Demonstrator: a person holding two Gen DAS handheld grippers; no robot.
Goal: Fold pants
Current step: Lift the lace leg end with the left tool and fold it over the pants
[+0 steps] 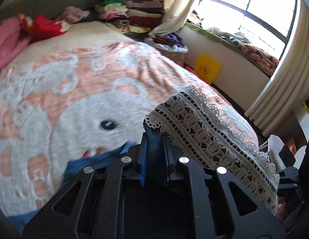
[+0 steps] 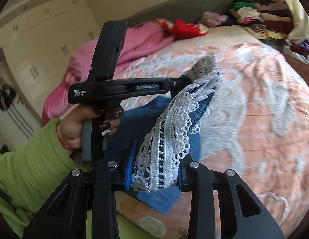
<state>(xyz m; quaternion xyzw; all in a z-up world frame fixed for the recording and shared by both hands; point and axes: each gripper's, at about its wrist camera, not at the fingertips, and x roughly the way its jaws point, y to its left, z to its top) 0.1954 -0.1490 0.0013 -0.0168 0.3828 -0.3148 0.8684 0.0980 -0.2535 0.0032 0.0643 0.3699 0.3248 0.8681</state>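
Pants [image 2: 170, 131], blue with white lace trim, lifted above the peach blanket [image 1: 74, 79]. Left gripper [image 1: 154, 137] clamped narrow on the hem at twelve o'clock; right gripper [image 2: 154, 171] pinching bunched lace at six o'clock.

Open room: peach-and-white plush bedspread [image 1: 78, 83] lying bare centrally. Obstacles: crumpled pink quilt [image 1: 7, 39] sitting at ten o'clock; stacked folded clothes [image 1: 132, 14] standing at twelve; cream curtain [image 1: 278, 91] hanging at three.
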